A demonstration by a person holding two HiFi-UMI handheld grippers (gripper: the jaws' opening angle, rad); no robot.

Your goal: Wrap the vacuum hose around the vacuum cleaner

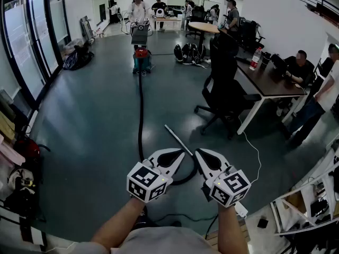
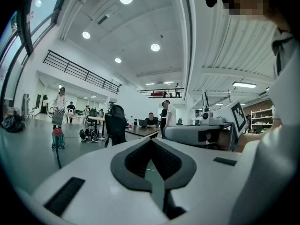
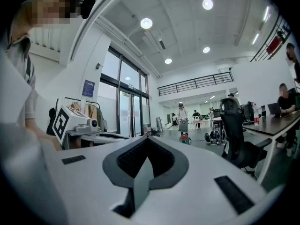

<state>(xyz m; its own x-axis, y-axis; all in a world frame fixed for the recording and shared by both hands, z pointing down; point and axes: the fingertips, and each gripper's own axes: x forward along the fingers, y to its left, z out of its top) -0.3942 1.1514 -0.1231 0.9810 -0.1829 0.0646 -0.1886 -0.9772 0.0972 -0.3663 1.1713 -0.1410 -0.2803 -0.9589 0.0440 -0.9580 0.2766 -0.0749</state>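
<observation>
Both hand-held grippers, left (image 1: 181,153) & right (image 1: 198,153), closed, empty; hose (image 1: 140,110) prob. light, floppy, springy, so grab near end by wand (image 1: 175,136), vacuum cleaner (image 1: 142,60) far off.

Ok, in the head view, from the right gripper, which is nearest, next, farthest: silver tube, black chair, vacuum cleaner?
1. Silver tube, on the floor just ahead of the right gripper.
2. Black chair, farther ahead, right.
3. Vacuum cleaner, far across the floor.

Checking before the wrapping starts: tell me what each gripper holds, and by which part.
Nothing. The left gripper and right gripper are both shut and empty; the hose lies on the floor.
</observation>
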